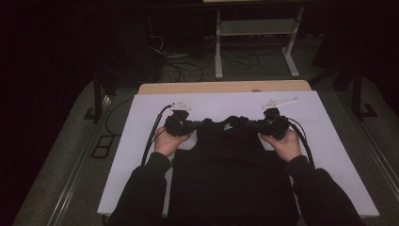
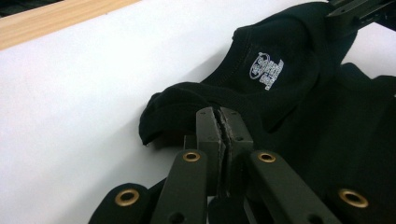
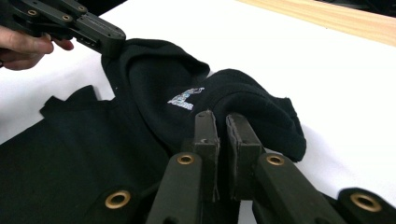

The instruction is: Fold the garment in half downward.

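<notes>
Your left claw [image 2: 219, 123] is clamped tight on one shoulder of the black T-shirt [image 1: 233, 179], and your right claw [image 3: 223, 128] is pinched on the other, the neck label [image 2: 267, 70] between them. The body lies flat on the white bench [image 1: 136, 136]. If either thin pinch slips, that shoulder will drop and the shirt will skew.

Black garment [image 1: 233, 174] with white neck print [image 2: 267, 70] on white tabletop [image 1: 141, 141].
</notes>
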Available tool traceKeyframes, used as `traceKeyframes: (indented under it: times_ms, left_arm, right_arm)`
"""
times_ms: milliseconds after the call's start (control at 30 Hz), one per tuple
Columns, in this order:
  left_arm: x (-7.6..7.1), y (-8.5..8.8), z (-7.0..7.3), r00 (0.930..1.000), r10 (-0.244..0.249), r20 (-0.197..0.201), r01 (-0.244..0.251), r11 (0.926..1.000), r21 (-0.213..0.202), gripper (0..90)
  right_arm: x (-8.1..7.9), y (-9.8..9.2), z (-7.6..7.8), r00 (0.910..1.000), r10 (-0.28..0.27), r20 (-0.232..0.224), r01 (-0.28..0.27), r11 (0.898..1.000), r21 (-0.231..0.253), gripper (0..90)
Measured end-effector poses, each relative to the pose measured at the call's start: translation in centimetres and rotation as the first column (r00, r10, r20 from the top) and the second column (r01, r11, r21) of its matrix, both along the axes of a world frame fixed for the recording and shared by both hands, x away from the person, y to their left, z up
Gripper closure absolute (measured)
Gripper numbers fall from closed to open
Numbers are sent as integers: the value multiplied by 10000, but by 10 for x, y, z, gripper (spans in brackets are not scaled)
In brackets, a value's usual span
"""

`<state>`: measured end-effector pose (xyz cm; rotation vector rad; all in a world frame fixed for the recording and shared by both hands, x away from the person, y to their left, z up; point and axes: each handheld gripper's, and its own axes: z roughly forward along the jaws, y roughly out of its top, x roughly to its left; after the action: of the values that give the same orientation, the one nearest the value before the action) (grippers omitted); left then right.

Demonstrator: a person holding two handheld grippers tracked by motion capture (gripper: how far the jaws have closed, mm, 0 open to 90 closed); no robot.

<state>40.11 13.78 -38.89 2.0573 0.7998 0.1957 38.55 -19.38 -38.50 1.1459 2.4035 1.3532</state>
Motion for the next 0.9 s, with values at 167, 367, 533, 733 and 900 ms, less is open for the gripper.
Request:
traceKeyframes:
  times_ms: [167,367,533,733,900]
  left_arm:
    - [-17,6,-4,9999,-69,88,72,9994,-325,868]
    - [-29,14,-9,10000,-29,34,31,9987,-512,868]
    - [-36,15,-10,9998,-163,78,168,9983,-559,868]
    - [-49,12,-8,9995,-262,163,272,9978,-603,868]
    - [-58,12,-7,9995,-305,121,314,9964,-793,868]
  right_arm:
    - [-13,1,0,9999,90,133,-90,10000,8,824]
    - [-24,3,-4,9996,175,212,-175,9998,-27,822]
    - [-33,1,-6,9997,153,174,-154,9999,68,822]
    - [-46,-2,-7,9995,263,147,-264,9996,96,822]
    - [-56,-3,-7,9995,309,108,-311,9994,128,820]
